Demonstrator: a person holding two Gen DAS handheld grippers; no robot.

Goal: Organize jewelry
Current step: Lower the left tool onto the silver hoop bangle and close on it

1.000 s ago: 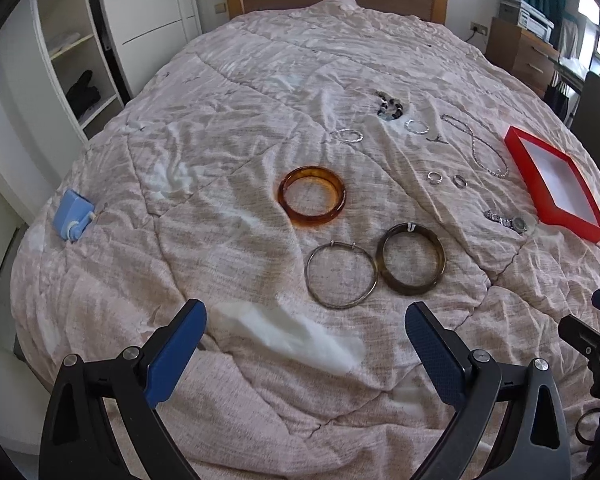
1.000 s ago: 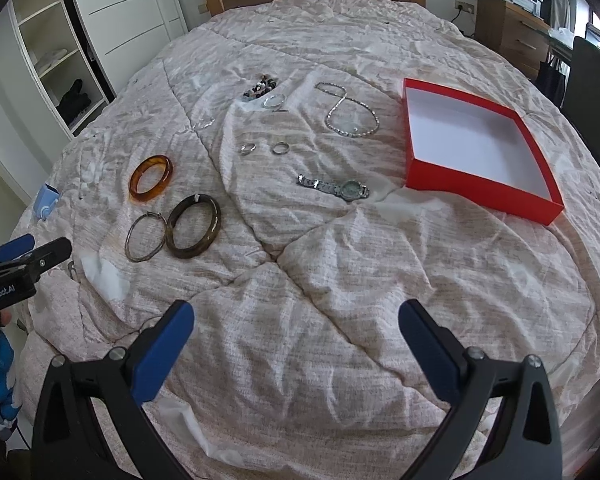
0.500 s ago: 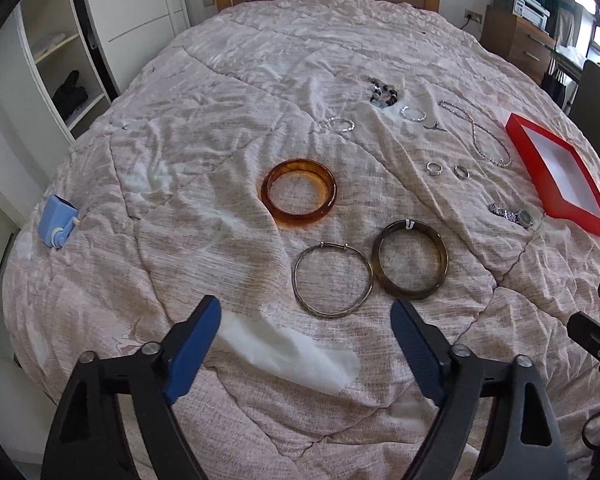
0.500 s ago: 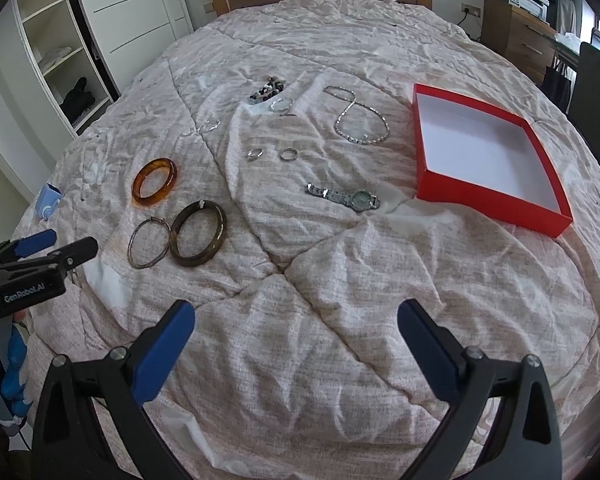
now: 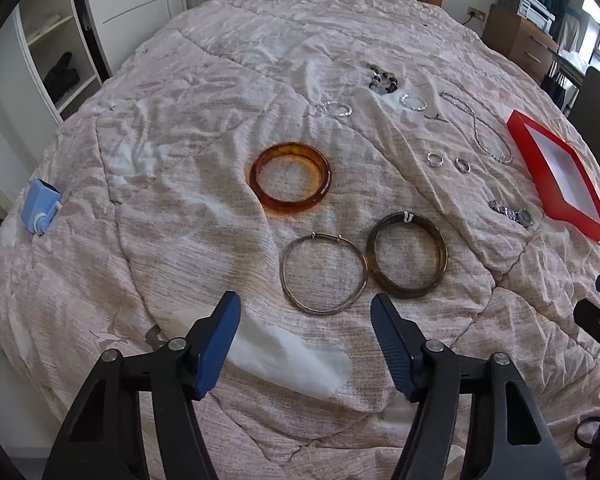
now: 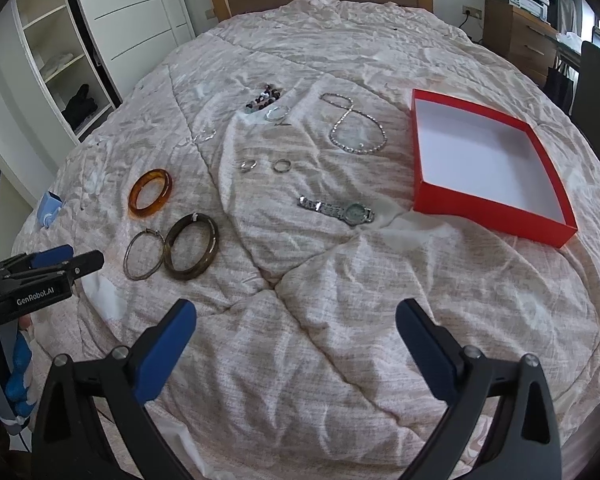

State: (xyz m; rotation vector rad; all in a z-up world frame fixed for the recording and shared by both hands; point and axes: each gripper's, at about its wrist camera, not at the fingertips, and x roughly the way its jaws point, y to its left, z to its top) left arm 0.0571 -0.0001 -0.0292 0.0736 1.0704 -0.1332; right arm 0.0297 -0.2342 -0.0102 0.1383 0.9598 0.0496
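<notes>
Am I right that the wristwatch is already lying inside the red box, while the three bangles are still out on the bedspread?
Not quite: the wristwatch lies on the bedspread, beside the red box, which holds nothing, as the right wrist view shows. The three bangles are indeed still out on the bedspread.

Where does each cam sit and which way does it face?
Left wrist: on the left tongs, angled down at the thin silver metal bangle on the bed; own closing blue fingers show, nothing between them.
Right wrist: on the right tongs, angled down at bare quilt; own open fingers, left tongs at edge.
Shared: bangles, shallow red cardboard box.
</notes>
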